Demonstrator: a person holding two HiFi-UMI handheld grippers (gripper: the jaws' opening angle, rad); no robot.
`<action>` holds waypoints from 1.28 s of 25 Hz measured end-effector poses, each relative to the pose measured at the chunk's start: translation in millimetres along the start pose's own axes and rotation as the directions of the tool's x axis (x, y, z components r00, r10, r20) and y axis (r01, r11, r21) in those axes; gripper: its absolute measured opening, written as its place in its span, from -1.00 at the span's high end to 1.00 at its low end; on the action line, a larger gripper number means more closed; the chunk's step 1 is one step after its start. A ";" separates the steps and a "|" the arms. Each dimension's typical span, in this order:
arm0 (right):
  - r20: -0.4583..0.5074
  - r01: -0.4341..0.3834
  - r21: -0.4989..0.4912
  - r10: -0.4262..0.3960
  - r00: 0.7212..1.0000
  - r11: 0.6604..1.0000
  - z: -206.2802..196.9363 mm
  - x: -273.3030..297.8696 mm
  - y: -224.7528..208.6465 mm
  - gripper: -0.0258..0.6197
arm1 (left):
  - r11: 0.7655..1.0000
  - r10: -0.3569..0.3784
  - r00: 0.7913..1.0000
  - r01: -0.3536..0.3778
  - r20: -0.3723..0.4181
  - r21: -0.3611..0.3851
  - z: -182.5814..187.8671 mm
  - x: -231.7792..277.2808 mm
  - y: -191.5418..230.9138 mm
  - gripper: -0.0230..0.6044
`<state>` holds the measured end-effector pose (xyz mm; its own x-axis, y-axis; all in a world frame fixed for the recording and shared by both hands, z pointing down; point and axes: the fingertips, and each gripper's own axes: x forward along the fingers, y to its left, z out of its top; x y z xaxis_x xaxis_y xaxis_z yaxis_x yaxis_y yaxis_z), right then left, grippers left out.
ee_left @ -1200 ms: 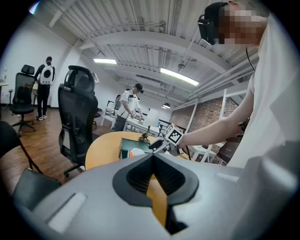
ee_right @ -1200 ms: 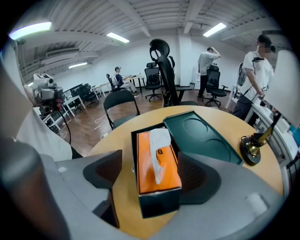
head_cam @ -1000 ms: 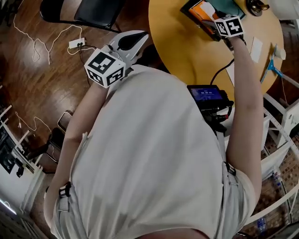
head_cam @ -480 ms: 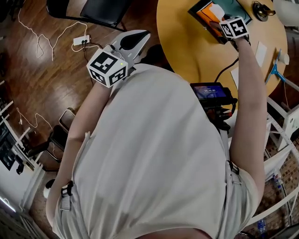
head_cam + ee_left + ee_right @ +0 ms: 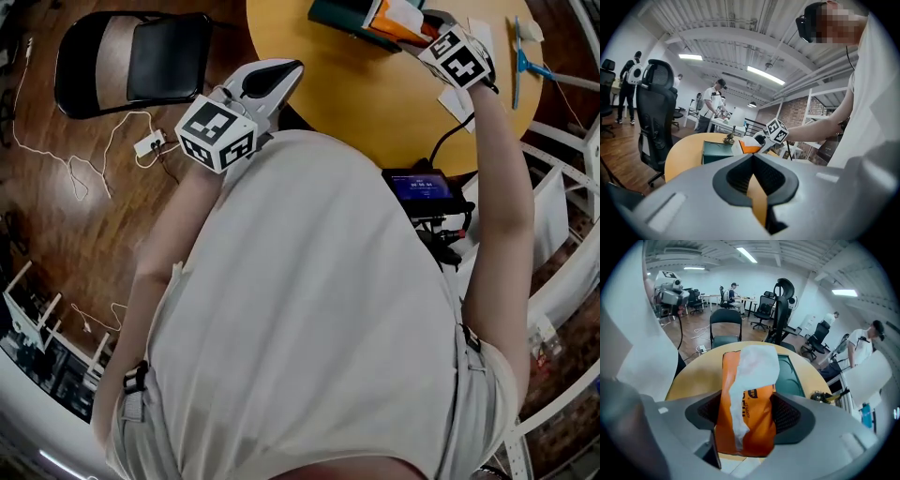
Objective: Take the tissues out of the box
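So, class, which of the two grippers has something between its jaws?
The right gripper: its jaws are closed on the orange tissue pack, a white tissue sticking out. The left gripper has its jaws shut with nothing between them.

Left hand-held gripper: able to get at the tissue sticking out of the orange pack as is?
Probably not from where it is: the left hand-held gripper hangs shut by the table, apart from the tissue, whose orange pack the right hand-held gripper clamps. The bare table between leaves the way free.
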<state>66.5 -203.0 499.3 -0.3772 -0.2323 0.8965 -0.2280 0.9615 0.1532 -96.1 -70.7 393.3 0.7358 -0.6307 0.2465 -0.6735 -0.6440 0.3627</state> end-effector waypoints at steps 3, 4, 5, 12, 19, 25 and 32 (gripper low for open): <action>-0.037 0.037 0.056 -0.035 0.999 0.998 -52.1 -29.0 36.2 -0.09 | 0.996 -0.081 0.997 0.082 -0.017 0.044 1.1 11.6 -28.0 0.93; -0.046 0.034 0.079 -0.030 0.998 0.996 -69.7 -32.9 51.0 -0.08 | 0.993 -0.101 0.995 0.102 -0.024 0.053 0.9 16.2 -35.9 0.93; -0.052 0.021 0.102 -0.016 0.999 0.995 -85.8 -33.5 66.4 -0.08 | 0.991 -0.119 0.992 0.121 -0.031 0.059 0.6 21.2 -42.1 0.93; -0.110 -0.125 0.161 0.143 0.984 0.979 -146.8 8.4 141.9 -0.11 | 0.974 -0.206 0.975 0.212 -0.082 0.077 -1.4 51.4 -54.2 0.93; -0.150 -0.142 0.136 0.162 0.975 0.980 -163.3 19.6 152.0 -0.24 | 0.977 -0.193 0.978 0.199 -0.083 0.078 -3.0 46.4 -56.8 0.93; -0.084 -0.107 0.136 0.119 0.989 0.985 -142.8 -3.0 135.9 -0.20 | 0.977 -0.195 0.978 0.200 -0.081 0.070 -5.6 45.4 -49.5 0.93; 0.324 -0.068 0.285 -0.030 0.946 0.956 -67.1 -82.5 104.2 0.21 | 0.968 -0.234 0.969 0.240 -0.081 0.077 1.4 59.3 -51.7 0.93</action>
<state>134.1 -73.7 469.2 -0.6406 -0.2956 0.7087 -0.4484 0.8932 -0.0327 -17.8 -75.5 387.9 0.8761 -0.4253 0.2271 -0.4806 -0.8080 0.3409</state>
